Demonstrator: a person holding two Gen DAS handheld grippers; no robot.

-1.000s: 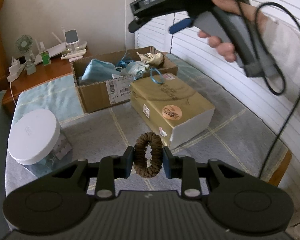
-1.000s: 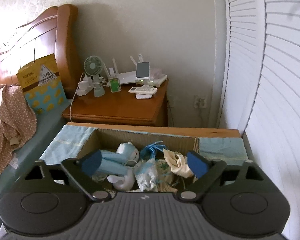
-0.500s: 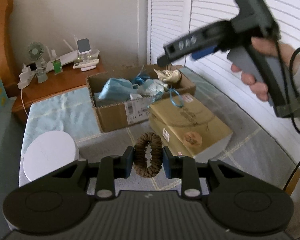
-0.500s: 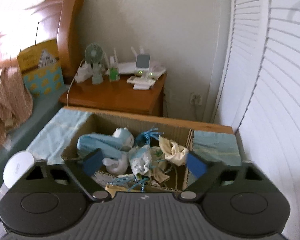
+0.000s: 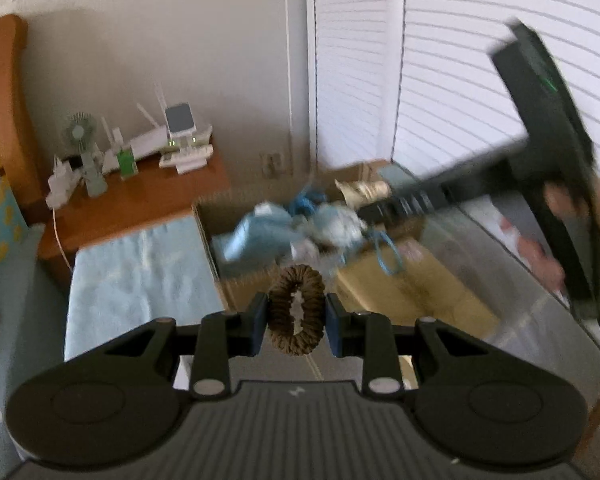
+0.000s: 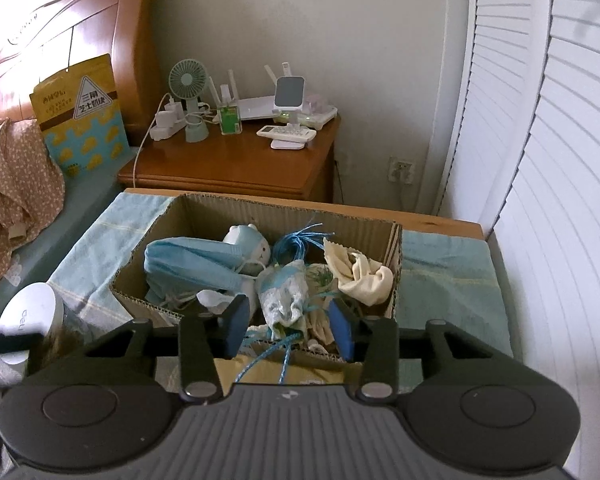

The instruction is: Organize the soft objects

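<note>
Spread fingers [image 6: 236,322] — over cardboard box [image 6: 394,248]

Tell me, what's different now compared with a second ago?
The left gripper carried the brown scrunchie toward the cardboard box. The right gripper dropped lower over the box, its jaws narrower but holding nothing. The scrunchie stays clamped; the box contents look unchanged.

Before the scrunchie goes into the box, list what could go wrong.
1. The right gripper hangs open over the cardboard box, in the left gripper's likely path; they could collide.
2. The box is heaped; the brown scrunchie may roll off.
3. Blue string trails over the rim and could snag.
</note>
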